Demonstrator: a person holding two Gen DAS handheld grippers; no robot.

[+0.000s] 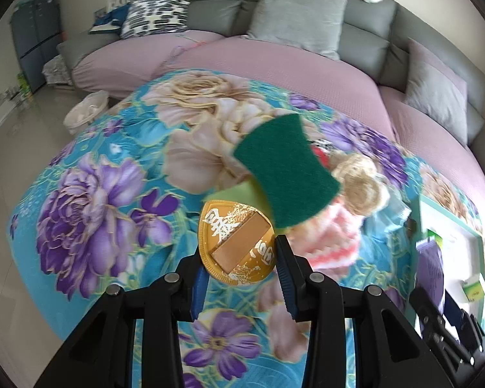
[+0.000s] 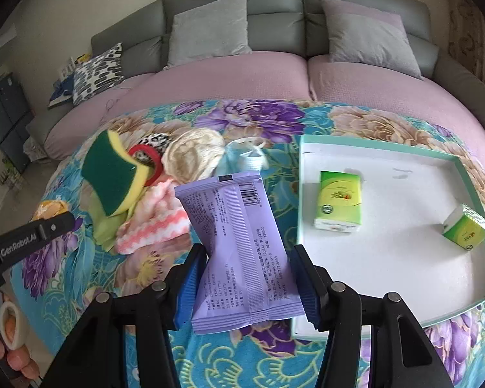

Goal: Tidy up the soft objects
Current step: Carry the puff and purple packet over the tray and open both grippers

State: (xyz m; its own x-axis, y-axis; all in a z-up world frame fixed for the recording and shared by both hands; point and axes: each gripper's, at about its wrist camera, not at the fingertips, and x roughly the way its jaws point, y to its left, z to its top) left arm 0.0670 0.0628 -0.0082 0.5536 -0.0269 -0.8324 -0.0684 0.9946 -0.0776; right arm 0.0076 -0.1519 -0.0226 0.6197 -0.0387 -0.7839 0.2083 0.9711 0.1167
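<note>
Between the right tool's [image 2: 249, 287] closed pads, a light, crinkly purple wipes pack [image 2: 239, 249] is pinched mid-body; left tool [image 1: 242, 278] grips a gold disc [image 1: 237, 242].

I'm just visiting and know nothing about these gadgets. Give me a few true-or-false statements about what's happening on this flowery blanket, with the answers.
1. The right gripper holds a purple packet. True.
2. The tray holds three green tissue packs. False: two, one near the middle, one at the right edge.
3. The green-and-yellow sponge lies in the tray. False: it is over the pile of cloths, left of the tray.
4. A pink-and-white cloth lies on the blanket. True.
</note>
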